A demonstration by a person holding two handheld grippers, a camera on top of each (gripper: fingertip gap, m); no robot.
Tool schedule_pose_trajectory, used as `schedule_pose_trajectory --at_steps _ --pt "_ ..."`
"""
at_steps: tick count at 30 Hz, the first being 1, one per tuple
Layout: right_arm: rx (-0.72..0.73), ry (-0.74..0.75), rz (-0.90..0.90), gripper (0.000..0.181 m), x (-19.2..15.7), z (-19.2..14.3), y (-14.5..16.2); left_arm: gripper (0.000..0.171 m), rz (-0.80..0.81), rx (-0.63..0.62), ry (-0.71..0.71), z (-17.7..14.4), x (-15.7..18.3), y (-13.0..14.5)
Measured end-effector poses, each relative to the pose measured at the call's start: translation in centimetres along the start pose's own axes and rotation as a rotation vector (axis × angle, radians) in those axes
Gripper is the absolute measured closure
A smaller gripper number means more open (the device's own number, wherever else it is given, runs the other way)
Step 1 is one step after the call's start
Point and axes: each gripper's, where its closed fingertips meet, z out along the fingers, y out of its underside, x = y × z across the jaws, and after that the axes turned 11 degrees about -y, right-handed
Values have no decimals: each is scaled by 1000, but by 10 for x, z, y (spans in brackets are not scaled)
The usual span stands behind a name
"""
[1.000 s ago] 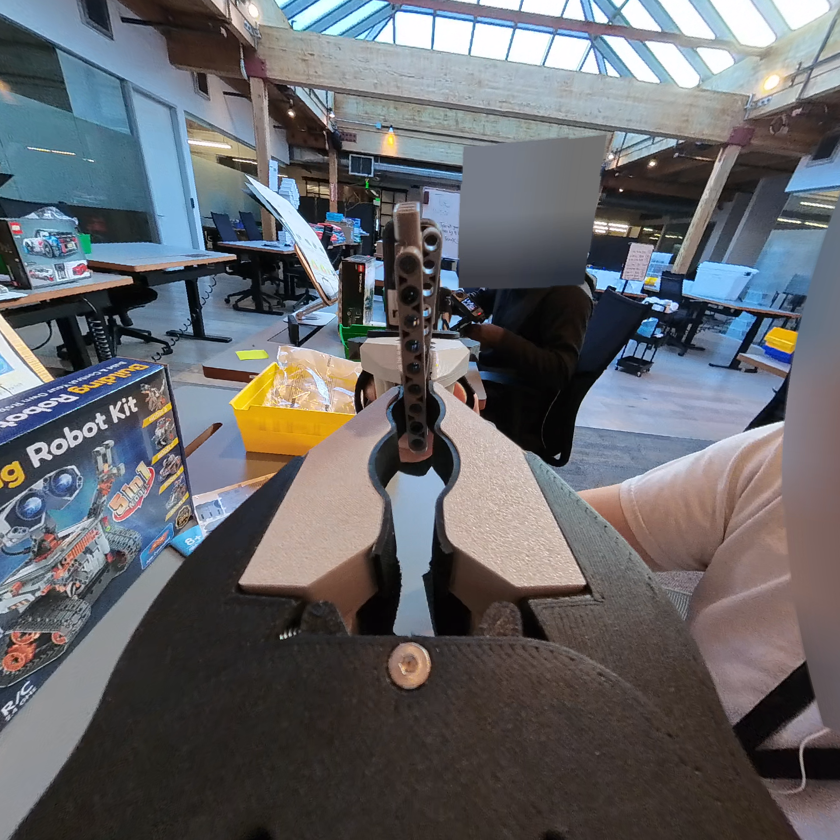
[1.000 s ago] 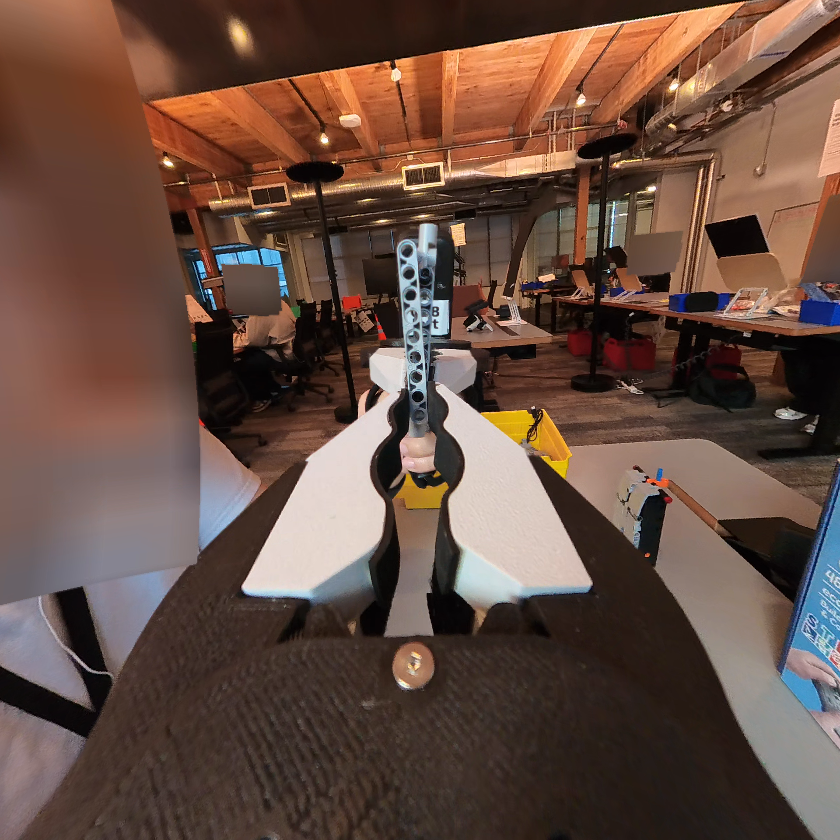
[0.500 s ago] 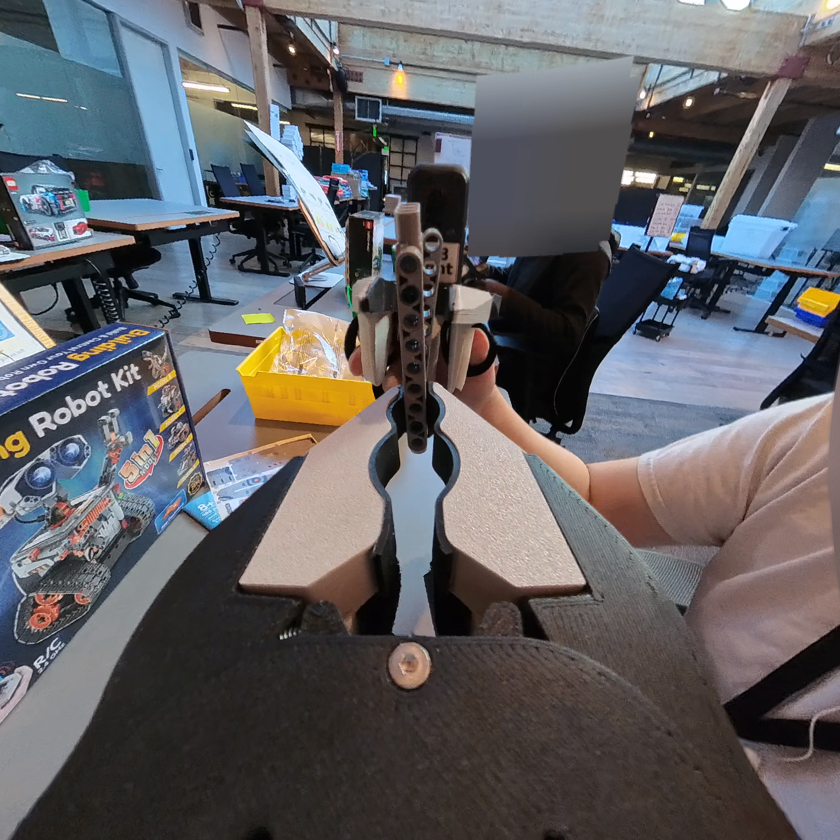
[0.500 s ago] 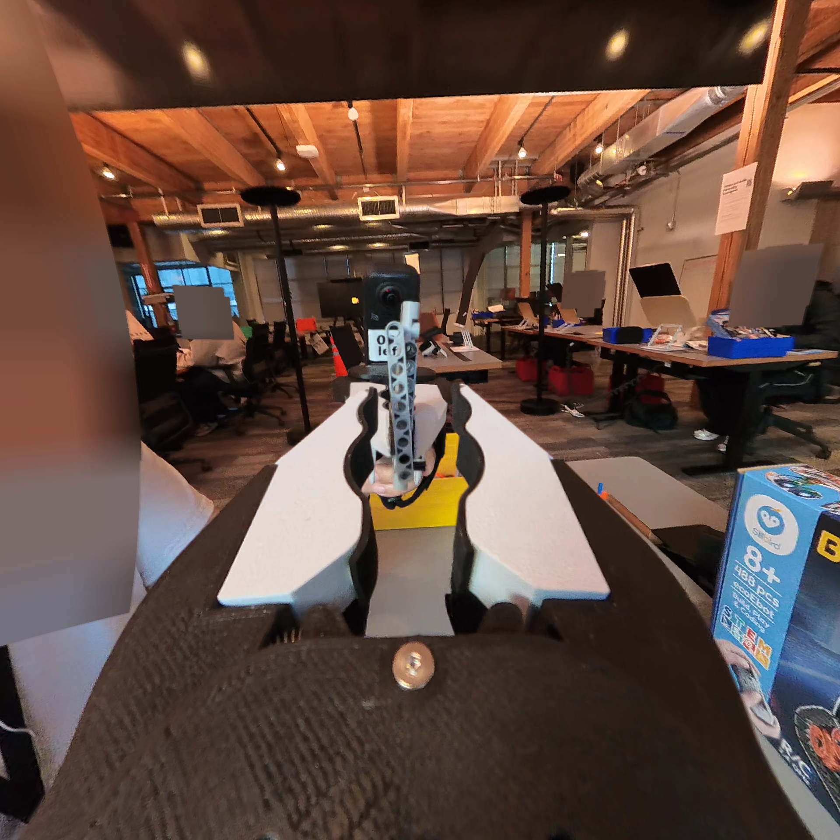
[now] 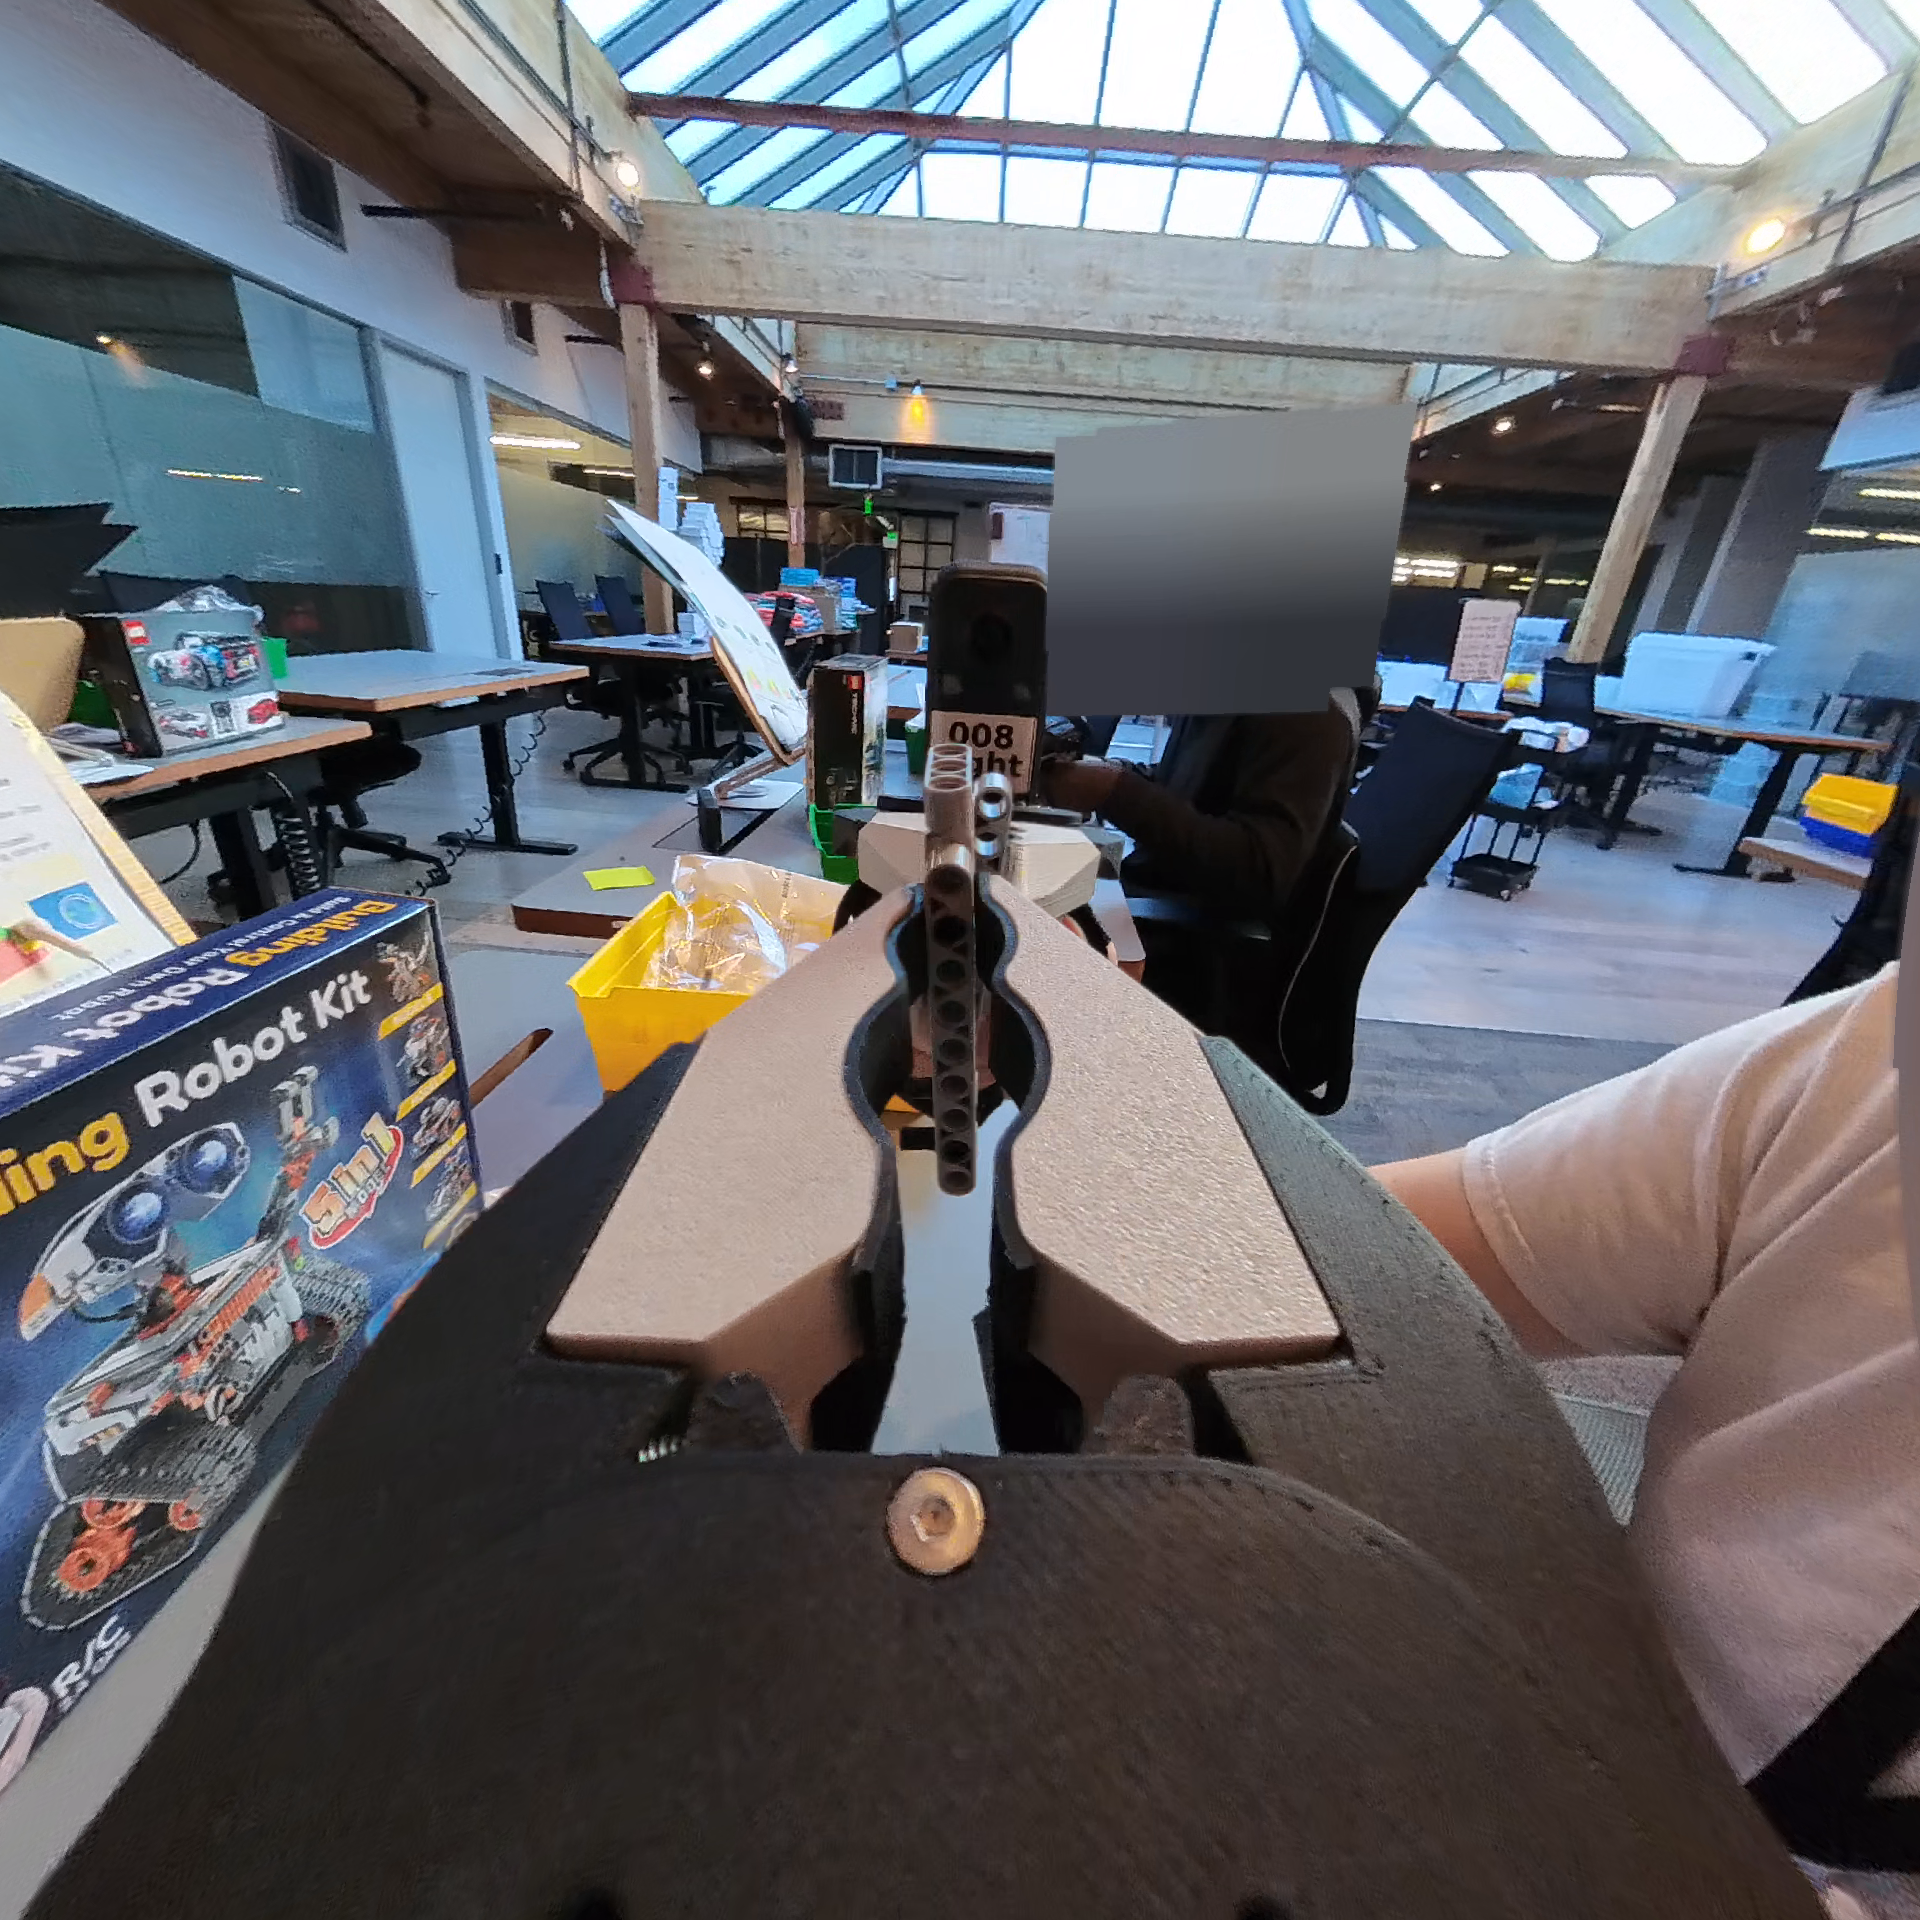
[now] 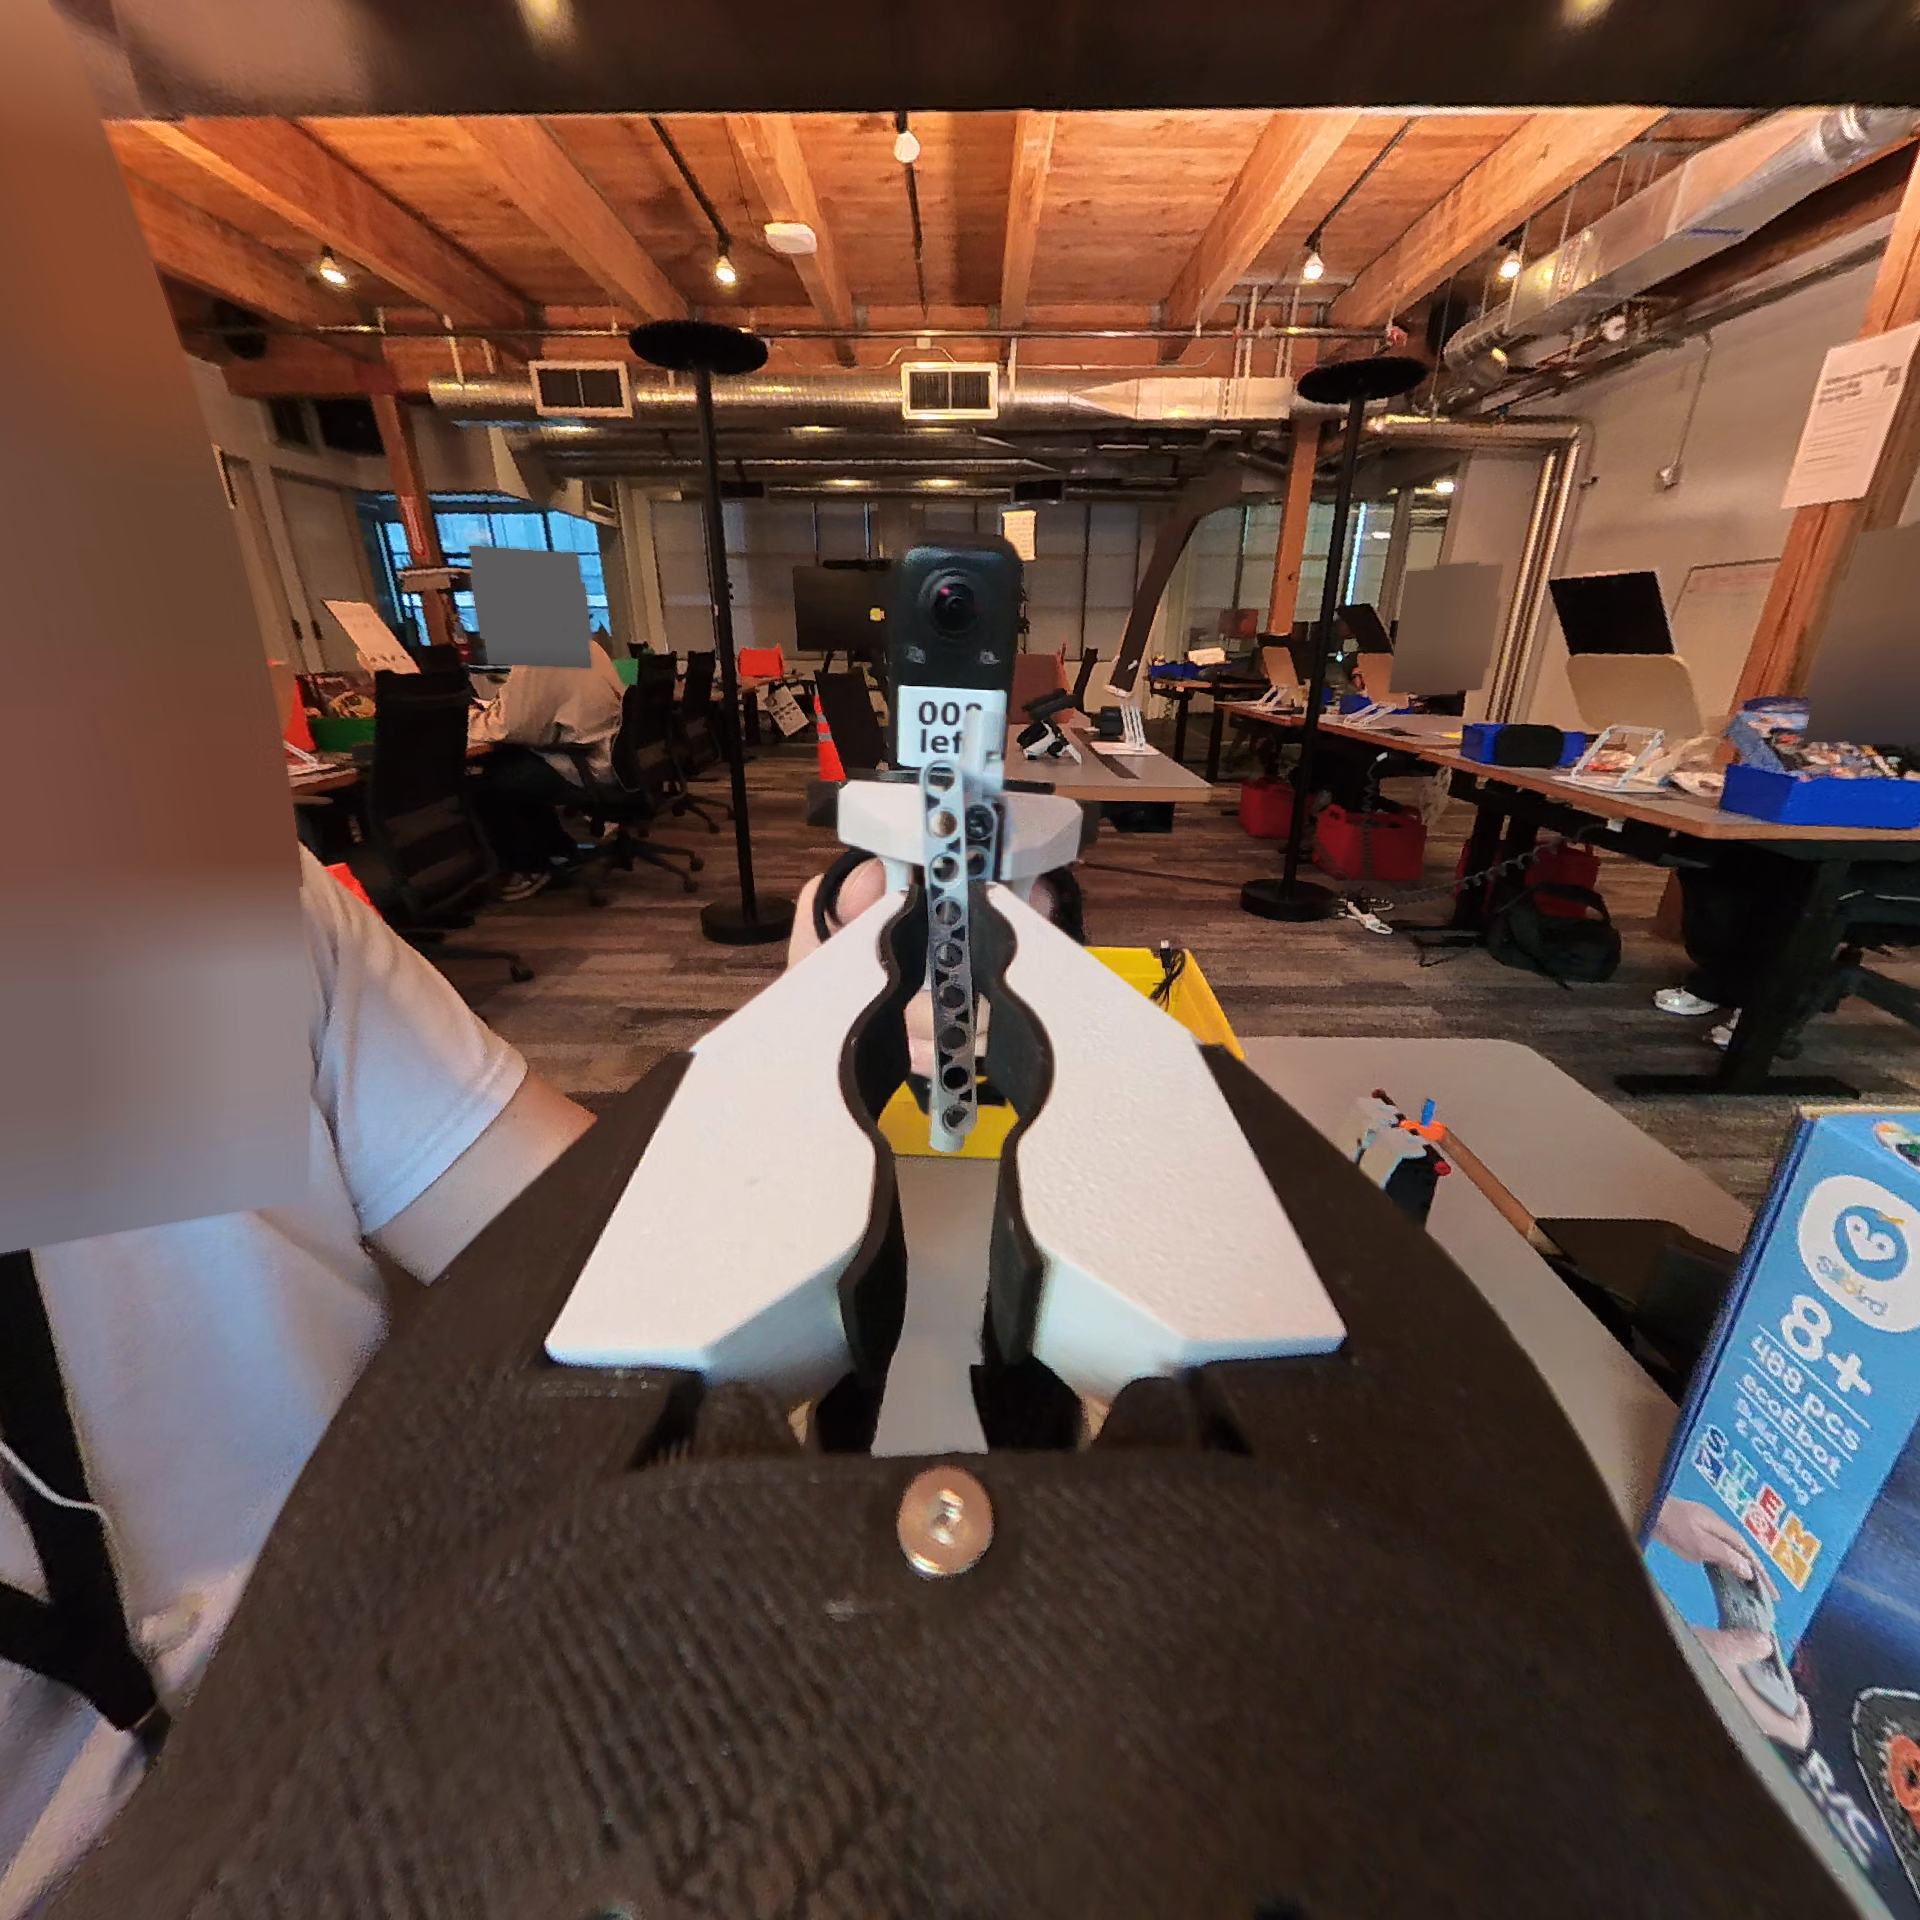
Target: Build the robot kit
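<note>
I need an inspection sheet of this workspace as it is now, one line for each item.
Surface: grey table, partly covered.
Job's things: dark holed beam; grey holed beam.
Clutter: blue kit box; yellow bin with plastic bags; small toy model.
Grippers: left gripper shut on the dark holed beam; right gripper shut on the grey holed beam; they face each other.
Cables: black cable at the bin's rim.
Surroundings: open office, desks, chairs, seated people.

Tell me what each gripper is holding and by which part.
Both grippers, left gripper and right gripper, clamp one perforated grey building-kit beam, each pinching it about mid-length from opposite sides; its lower end hangs free.
</note>
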Motion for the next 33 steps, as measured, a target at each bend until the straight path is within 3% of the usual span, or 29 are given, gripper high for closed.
schedule_pose_trajectory --at_steps 9,12,21,24,27,33 --pt "220 -61 65 175 3 -2 -14 167 2 67 -42 1 -2 -10" --pt "191 -90 25 175 -1 0 -11 167 -69 35 -23 0 -3 -9" --pt "37 -18 2 174 -2 0 -2 167 -4 -6 -45 0 0 -4" --pt "-27 10 14 149 4 -1 8 167 -79 37 -33 -5 -4 -12" --pt "-44 -20 43 157 2 -4 13 167 -161 89 8 -12 -5 -22" --pt "-3 -45 43 174 -2 8 9 168 -165 157 23 -17 -5 -31"
